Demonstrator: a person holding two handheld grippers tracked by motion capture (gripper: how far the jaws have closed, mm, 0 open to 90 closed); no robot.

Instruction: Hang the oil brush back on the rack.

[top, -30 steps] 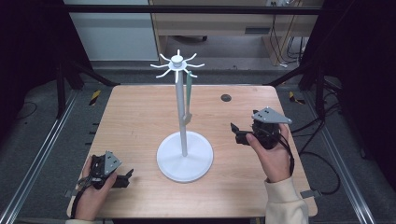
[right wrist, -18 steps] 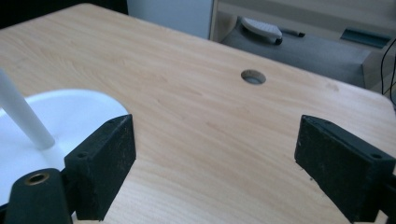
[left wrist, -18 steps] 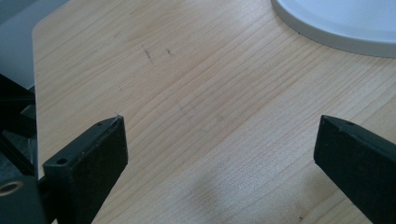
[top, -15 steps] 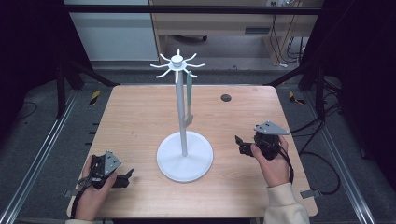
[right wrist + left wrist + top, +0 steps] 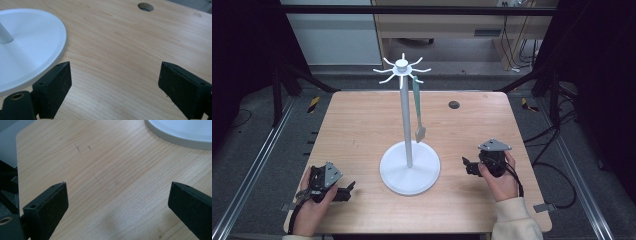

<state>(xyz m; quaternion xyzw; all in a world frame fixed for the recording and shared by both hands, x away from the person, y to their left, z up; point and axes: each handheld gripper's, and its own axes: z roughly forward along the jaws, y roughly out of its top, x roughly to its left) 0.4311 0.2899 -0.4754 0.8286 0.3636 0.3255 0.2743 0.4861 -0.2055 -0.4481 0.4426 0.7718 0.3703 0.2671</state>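
Two grippers, both mine, rest low on the wooden table (image 5: 362,125) with nothing held. Largest thing on it is the white hook stand (image 5: 409,172), its round base at the middle and its thin pole rising to a crown of spokes. From one spoke on the far-right side hangs a pale green spatula (image 5: 418,112), blade down, its tip clear of the base. As I judge it, the hanging looks done: the utensil is on its hook, nothing else lies loose on the wood, and what is left seems only to pull back and settle.

For room, I have plenty. My right gripper (image 5: 469,165) sits just right of the base, jaws spread wide over bare wood, the base rim near my left-hand jaw in the right gripper view. My left gripper (image 5: 346,192) lies near the front left corner, jaws also wide apart, the table's edge close behind it and the base rim well off ahead. A small dark cable hole (image 5: 454,105) marks the far right part of the top; everything between is open grain.
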